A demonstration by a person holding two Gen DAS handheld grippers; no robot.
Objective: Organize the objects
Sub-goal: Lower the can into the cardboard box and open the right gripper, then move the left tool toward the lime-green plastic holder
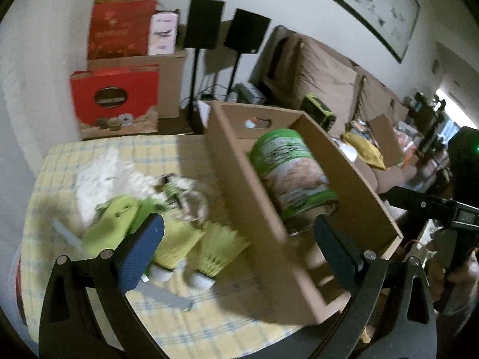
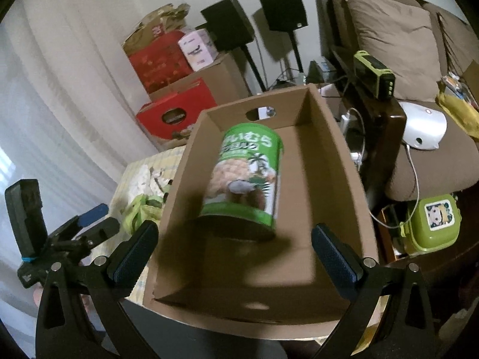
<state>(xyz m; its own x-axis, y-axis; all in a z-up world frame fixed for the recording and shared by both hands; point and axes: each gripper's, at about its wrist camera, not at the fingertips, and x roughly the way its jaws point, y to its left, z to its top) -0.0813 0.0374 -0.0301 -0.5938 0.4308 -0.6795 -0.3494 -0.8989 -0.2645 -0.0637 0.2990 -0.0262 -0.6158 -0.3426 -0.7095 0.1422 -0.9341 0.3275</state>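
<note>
On the checked table (image 1: 74, 161), the can (image 2: 248, 176) stands in the box (image 2: 344, 173), beyond both spread, empty fingers (image 2: 335, 257).

This is a home, a living room. A big brown sofa (image 2: 398, 30) with soft cushions is sitting at about two o'clock. Two black speakers (image 2: 254, 18) are standing on thin poles at twelve o'clock, near the white wall. Red gift boxes (image 1: 115, 101) are piling up at eleven o'clock. A long framed picture (image 1: 368, 3) is hanging at one o'clock. A yellow checked cloth (image 1: 89, 161) is covering the table.
</note>
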